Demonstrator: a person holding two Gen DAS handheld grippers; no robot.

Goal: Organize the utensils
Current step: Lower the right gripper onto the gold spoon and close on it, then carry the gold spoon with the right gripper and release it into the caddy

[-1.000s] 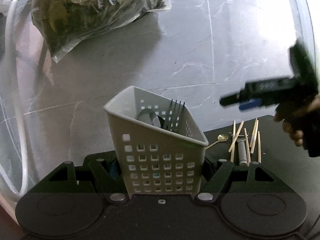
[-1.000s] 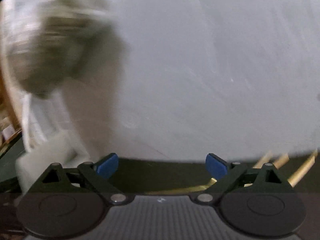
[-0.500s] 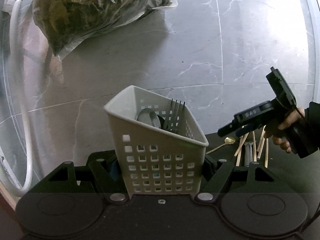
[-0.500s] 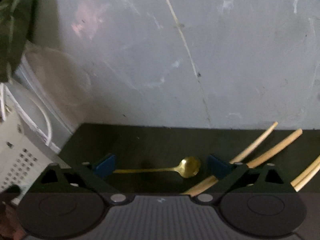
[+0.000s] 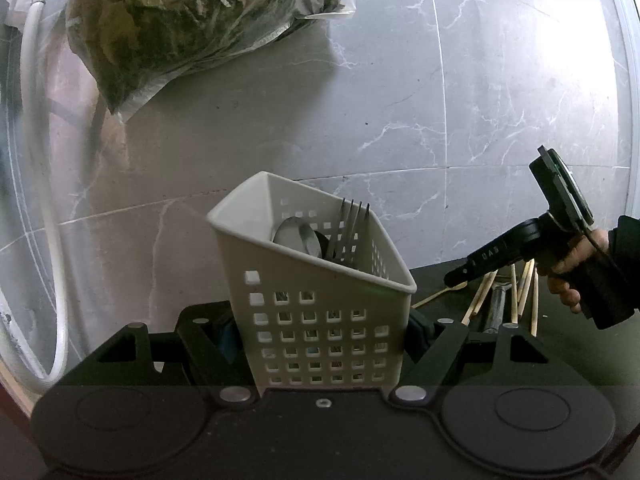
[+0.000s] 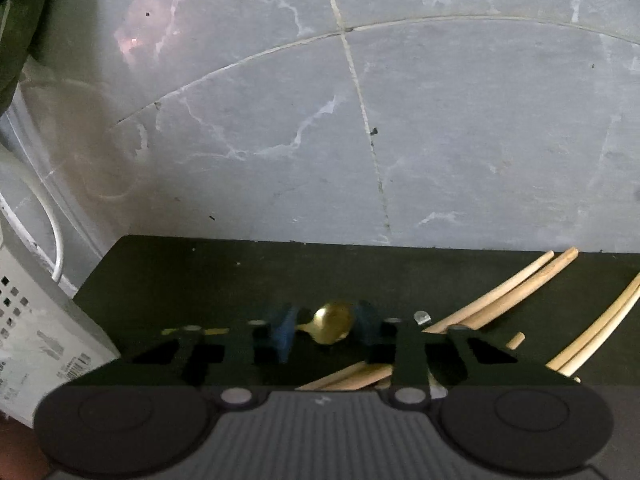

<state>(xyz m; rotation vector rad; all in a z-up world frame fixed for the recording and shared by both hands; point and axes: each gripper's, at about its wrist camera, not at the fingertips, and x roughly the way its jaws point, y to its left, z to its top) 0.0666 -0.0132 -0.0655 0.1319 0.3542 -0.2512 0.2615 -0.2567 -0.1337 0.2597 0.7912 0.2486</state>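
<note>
My left gripper (image 5: 320,332) is shut on a white perforated utensil basket (image 5: 312,304) that holds a silver spoon (image 5: 296,236) and a dark fork (image 5: 352,228). My right gripper (image 6: 324,330) has its blue pads (image 6: 282,330) closing on either side of the bowl of a small gold spoon (image 6: 332,322) lying on the black mat (image 6: 224,276). In the left wrist view the right gripper (image 5: 456,280) reaches down over the gold spoon (image 5: 436,298). Several wooden chopsticks (image 6: 516,292) lie to the right of it.
A grey marble-tile wall (image 5: 400,100) stands behind the mat. A plastic bag of dark greens (image 5: 192,16) hangs at upper left. A white hose (image 5: 44,208) runs down the left side. A metal utensil handle (image 5: 498,308) lies among the chopsticks (image 5: 524,292).
My right gripper swung down to the mat and its jaws narrowed around the gold spoon's bowl. My left gripper with the basket stayed put.
</note>
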